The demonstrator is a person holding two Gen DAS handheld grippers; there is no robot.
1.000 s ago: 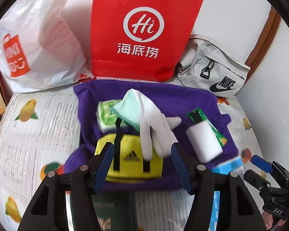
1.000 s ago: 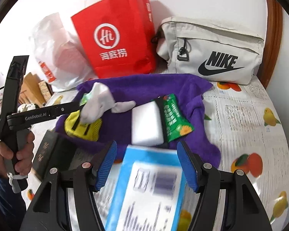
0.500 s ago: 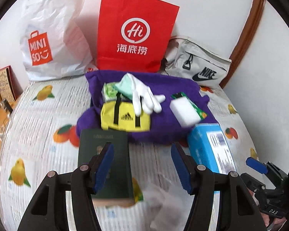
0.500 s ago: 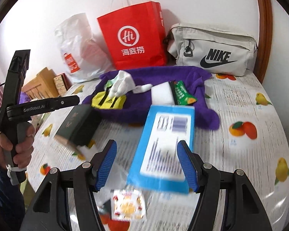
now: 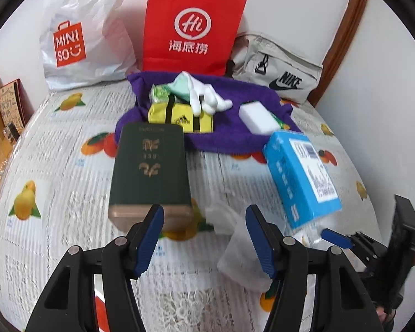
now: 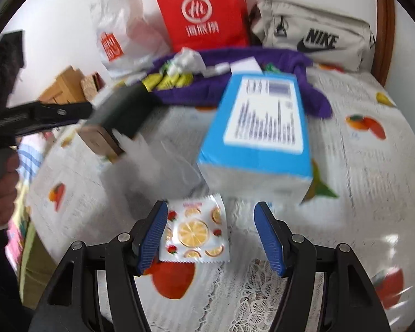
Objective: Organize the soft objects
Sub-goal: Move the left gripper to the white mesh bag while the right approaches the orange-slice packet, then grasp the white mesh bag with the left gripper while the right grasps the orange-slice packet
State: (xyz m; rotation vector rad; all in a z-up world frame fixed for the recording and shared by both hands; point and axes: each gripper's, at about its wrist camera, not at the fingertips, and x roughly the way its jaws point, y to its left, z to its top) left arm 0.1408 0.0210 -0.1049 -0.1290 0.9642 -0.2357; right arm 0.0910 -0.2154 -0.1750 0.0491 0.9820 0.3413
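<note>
A purple towel [image 5: 232, 135] lies at the back of the table, also in the right wrist view [image 6: 312, 96]. On it sit a yellow adidas pouch [image 5: 179, 117], white gloves [image 5: 204, 96], a green tissue pack [image 5: 159, 94] and a white sponge [image 5: 258, 119]. My left gripper [image 5: 204, 238] is open and empty, low over the table near a clear plastic bag [image 5: 235, 249]. My right gripper [image 6: 211, 238] is open over a fruit-print sachet [image 6: 196, 232]; it also shows in the left wrist view [image 5: 334, 238].
A dark green box [image 5: 150, 171] and a blue box [image 5: 301, 174] lie in the middle of the fruit-print tablecloth [image 5: 55, 166]. A white Miniso bag [image 5: 77, 36], a red paper bag [image 5: 191, 27] and a grey Nike bag [image 5: 282, 74] stand along the wall.
Both grippers have pulled back from the purple towel toward the table's front. The green box, blue box, plastic bag and sachet have come into close view. Both stay open.
</note>
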